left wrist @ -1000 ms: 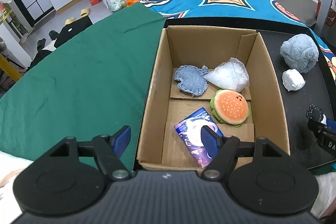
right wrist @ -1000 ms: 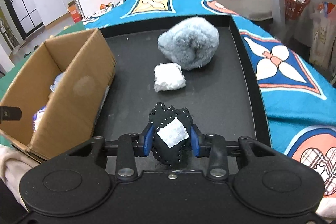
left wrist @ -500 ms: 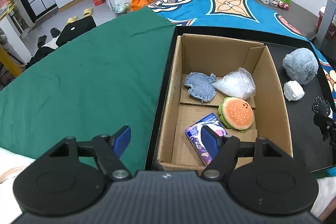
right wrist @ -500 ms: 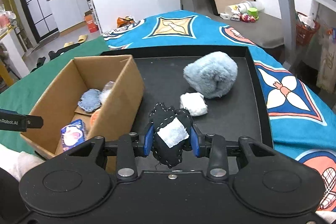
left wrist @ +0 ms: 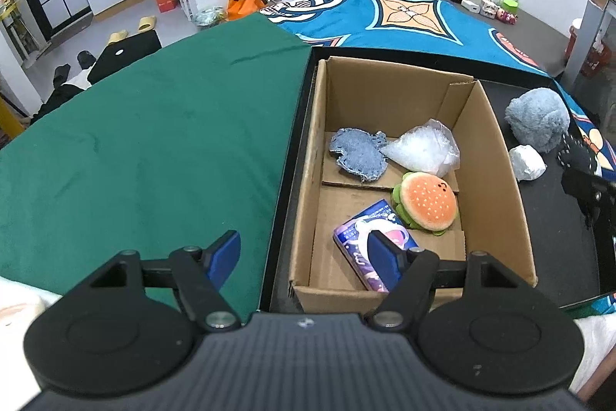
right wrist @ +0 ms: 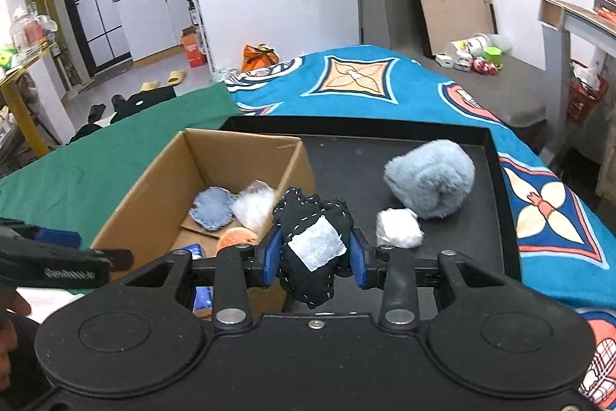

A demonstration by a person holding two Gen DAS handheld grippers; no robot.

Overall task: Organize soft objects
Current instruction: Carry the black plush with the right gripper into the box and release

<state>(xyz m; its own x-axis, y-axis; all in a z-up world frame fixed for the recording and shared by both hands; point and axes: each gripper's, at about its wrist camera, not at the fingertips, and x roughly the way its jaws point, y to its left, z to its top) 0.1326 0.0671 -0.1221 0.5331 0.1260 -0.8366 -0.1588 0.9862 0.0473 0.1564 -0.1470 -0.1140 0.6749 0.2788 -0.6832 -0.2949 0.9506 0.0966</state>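
The right tool (right wrist: 313, 259) is pinching a black stitched soft toy (right wrist: 312, 241) with a white patch on it. A second ago the toy hung low over the black tray (right wrist: 496, 180); now it has come up and sits in the air right by the near corner of the cardboard box (right wrist: 150, 187). So the toy is likely on its way into the box, where a burger toy (left wrist: 425, 201), a blue patch (left wrist: 358, 158) and a clear bag (left wrist: 421, 149) already lie. The left tool (left wrist: 308, 257) is spread wide and holds nothing, hanging over the box's near left corner. The fluffy blue ball (right wrist: 431, 180) and the white wad (right wrist: 398, 228) wait on the tray.
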